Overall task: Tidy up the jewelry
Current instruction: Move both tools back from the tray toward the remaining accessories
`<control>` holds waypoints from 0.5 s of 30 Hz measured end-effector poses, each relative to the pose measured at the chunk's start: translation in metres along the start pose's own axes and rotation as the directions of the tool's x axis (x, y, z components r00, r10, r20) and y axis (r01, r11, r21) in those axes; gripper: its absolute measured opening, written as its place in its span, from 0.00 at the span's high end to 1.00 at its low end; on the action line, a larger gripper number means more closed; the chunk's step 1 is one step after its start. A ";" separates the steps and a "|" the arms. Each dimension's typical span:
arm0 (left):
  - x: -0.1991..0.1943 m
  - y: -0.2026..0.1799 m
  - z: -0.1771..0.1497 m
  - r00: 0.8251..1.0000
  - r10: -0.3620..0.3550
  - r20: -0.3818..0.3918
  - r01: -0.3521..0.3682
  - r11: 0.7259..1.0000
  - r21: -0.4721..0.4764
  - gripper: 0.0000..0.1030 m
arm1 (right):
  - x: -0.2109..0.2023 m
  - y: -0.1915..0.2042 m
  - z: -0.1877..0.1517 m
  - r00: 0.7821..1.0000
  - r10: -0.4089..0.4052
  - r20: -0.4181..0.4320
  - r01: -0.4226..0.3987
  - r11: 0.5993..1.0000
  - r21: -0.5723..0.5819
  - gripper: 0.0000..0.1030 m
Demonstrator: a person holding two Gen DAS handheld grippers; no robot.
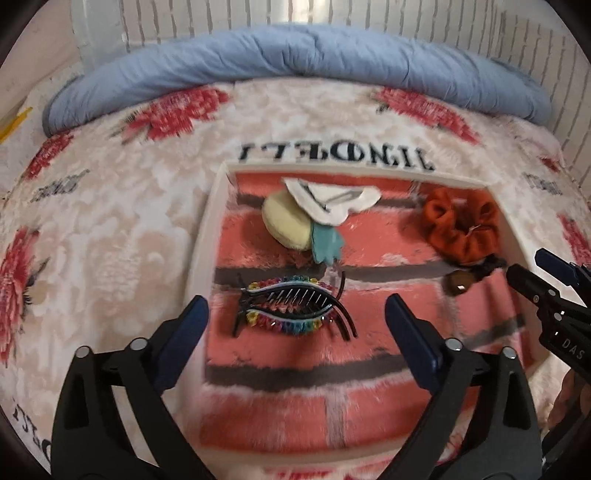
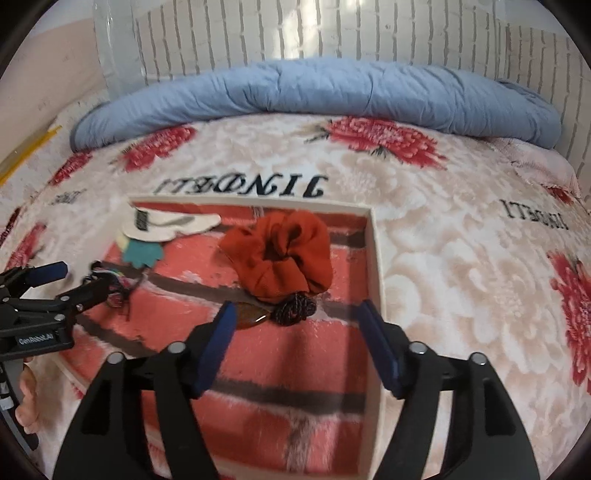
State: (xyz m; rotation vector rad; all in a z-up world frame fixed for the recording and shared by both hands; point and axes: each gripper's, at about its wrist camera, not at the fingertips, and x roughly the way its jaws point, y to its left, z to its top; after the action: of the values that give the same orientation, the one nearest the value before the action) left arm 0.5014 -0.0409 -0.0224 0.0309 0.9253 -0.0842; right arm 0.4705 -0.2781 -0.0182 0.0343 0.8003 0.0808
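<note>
A white-rimmed tray (image 1: 211, 236) (image 2: 377, 258) lined with red brick-pattern plush lies on a floral blanket. Inside it are a black hair clip (image 1: 295, 308) with rainbow trim, an orange scrunchie (image 1: 461, 225) (image 2: 284, 254), a brown pendant (image 2: 251, 318) on a dark cord (image 2: 295, 312), a yellow puff (image 1: 284, 225) and white and teal felt pieces (image 1: 328, 205). My left gripper (image 1: 295, 308) stands open over the hair clip, pads clear of it. My right gripper (image 2: 297, 310) is open with the pendant and cord lying between its tips. Each gripper shows at the edge of the other's view.
A rolled blue quilt (image 2: 325, 88) lies along the far side of the bed against a white brick-pattern wall (image 2: 332, 29). The blanket (image 2: 461, 277) spreads to the right of the tray. A person's hand (image 2: 27, 398) shows at the lower left.
</note>
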 end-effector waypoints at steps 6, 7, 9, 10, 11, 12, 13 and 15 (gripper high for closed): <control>-0.063 0.015 -0.012 0.997 -0.015 0.082 0.018 0.999 -0.030 0.05 | -0.056 -0.010 -0.008 0.998 0.006 0.056 -0.006 1.000 0.006 0.16; -0.071 0.016 -0.014 0.996 -0.017 0.088 0.020 0.999 -0.032 0.05 | -0.066 -0.011 -0.012 0.998 0.003 0.064 -0.003 1.000 0.000 0.16; -0.090 0.019 -0.022 0.994 -0.010 0.110 0.013 0.999 -0.032 0.05 | -0.089 -0.012 -0.021 0.997 -0.004 0.077 0.005 1.000 -0.012 0.16; -0.101 0.020 -0.028 0.993 -0.002 0.122 0.006 1.000 -0.029 0.05 | -0.096 -0.012 -0.024 0.997 -0.005 0.080 0.007 1.000 -0.016 0.15; -0.109 0.022 -0.033 0.991 0.001 0.132 0.003 1.000 -0.029 0.05 | -0.107 -0.014 -0.030 0.996 -0.009 0.087 0.010 1.000 -0.021 0.14; -0.117 0.024 -0.038 0.990 0.003 0.140 0.002 0.999 -0.032 0.05 | -0.118 -0.016 -0.035 0.995 -0.013 0.096 0.015 1.000 -0.022 0.14; -0.126 0.024 -0.046 0.989 0.003 0.145 0.002 0.999 -0.034 0.05 | -0.131 -0.018 -0.041 0.994 -0.017 0.105 0.019 1.000 -0.025 0.14; -0.139 0.024 -0.060 0.989 0.004 0.151 0.001 0.999 -0.033 0.05 | -0.147 -0.021 -0.051 0.993 -0.026 0.117 0.030 0.999 -0.031 0.14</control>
State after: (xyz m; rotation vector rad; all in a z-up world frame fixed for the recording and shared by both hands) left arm 0.3730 -0.0048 0.0522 -0.0059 0.7750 -0.0691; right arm 0.3334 -0.3112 0.0502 -0.0028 0.6825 0.0642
